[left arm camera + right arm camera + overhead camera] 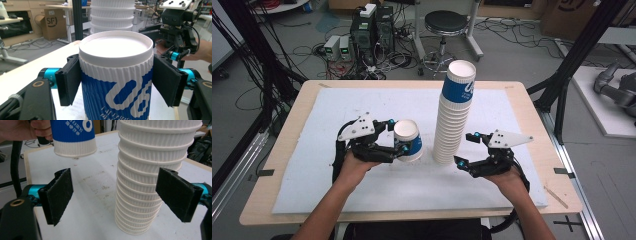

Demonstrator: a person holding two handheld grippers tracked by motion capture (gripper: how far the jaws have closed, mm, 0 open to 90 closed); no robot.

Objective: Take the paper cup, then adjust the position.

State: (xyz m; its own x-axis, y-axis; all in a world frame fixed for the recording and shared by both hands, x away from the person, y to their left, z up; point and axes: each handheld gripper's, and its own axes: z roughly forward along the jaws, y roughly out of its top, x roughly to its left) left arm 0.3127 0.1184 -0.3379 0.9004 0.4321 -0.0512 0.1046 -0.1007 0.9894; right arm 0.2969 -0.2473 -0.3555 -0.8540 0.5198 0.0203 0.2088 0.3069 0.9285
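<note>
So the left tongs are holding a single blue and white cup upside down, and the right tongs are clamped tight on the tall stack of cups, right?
Not quite. The right tongs are not clamped on the tall stack of cups: the right gripper view shows both pads standing apart from it, open. The rest holds: the left tongs grip the single blue and white cup upside down.

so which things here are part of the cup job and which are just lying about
In the job:
single paper cup, upside down
stack of paper cups
left gripper, shut on the single cup
right gripper, open beside the stack

Lying about:
black stool
computer towers
cardboard box
</note>
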